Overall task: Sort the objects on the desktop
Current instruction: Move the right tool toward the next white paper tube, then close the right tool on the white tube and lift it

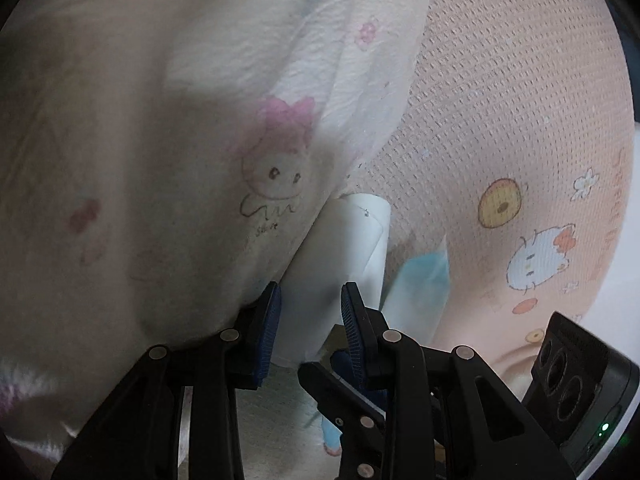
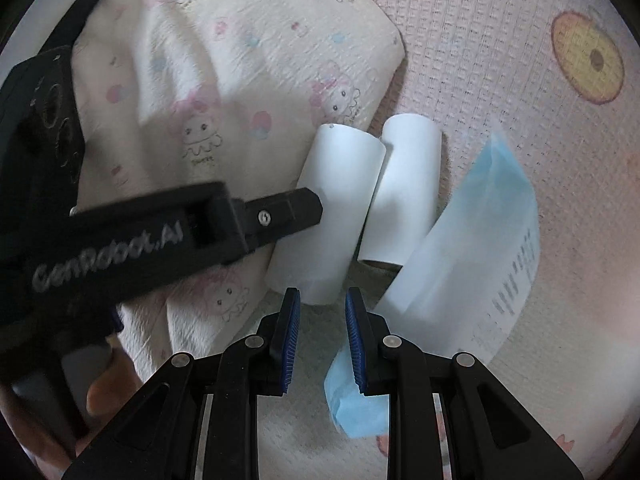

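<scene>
Two white paper rolls (image 2: 332, 208) (image 2: 404, 192) lie side by side on the pink mat (image 2: 500, 60). My left gripper (image 1: 310, 292) is open, with the left roll (image 1: 344, 248) lying between and just beyond its blue pads; I see no pad pressing on it. In the right wrist view one of its black fingers (image 2: 288, 212) rests against that roll's left side. My right gripper (image 2: 322, 296) hovers over the rolls' near ends, its jaws close together with nothing between them. A pale blue printed wrapper strip (image 2: 480, 240) curls to the right. A blue folded piece (image 2: 356, 408) lies beside the right pad.
A crumpled white sheet with pink cartoon prints (image 2: 240, 60) covers the left side and touches the left roll. It fills most of the left wrist view (image 1: 160, 160). A person's fingers (image 2: 104, 392) show at the lower left. The right gripper's camera body (image 1: 572, 380) sits at the lower right.
</scene>
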Tool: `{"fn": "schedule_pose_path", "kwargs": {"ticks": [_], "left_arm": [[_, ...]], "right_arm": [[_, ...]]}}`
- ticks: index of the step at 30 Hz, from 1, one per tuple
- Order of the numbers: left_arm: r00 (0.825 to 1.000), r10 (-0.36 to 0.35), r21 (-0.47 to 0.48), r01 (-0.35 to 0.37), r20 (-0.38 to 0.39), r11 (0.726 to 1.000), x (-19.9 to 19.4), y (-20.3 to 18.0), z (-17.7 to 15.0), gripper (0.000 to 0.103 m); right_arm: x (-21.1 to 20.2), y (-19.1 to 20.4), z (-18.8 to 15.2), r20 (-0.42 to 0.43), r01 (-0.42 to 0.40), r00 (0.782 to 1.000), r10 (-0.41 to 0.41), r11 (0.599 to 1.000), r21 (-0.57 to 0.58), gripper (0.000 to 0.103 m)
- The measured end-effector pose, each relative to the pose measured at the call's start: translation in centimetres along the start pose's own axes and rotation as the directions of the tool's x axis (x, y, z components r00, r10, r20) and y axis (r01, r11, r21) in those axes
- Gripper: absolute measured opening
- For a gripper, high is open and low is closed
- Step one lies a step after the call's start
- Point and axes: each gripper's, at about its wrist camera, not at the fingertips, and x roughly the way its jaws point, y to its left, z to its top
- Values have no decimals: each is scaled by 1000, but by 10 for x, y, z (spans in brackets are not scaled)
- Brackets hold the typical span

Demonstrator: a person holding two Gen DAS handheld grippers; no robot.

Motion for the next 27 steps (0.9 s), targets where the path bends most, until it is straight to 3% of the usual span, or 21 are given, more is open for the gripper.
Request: {"fn": "schedule_pose_path", "kwargs": {"ticks": [2, 7, 9, 19, 27], "left_arm": [[1000, 6, -3, -6, 0, 1000, 1, 1, 0, 34], [999, -10, -5, 10, -31, 1000, 8, 0, 0, 37], [999, -6, 1, 6, -37, 1000, 10, 1, 0, 37], [998, 3, 24, -1, -60, 1000, 13, -2, -2, 36], [982, -23, 25, 29, -185, 999, 18, 5, -23, 34]], "right_arm": [[2, 1, 2, 1, -19, 1000, 19, 1000, 0, 22], [0, 3, 4, 28, -21, 999, 21, 1000, -4, 39], [3, 1, 5, 17, -54, 998, 54, 998, 16, 39], [7, 11, 5, 21, -16, 1000, 17, 999, -40, 39], [-2, 10, -11, 11, -30, 999, 30, 999, -23, 39]]}}
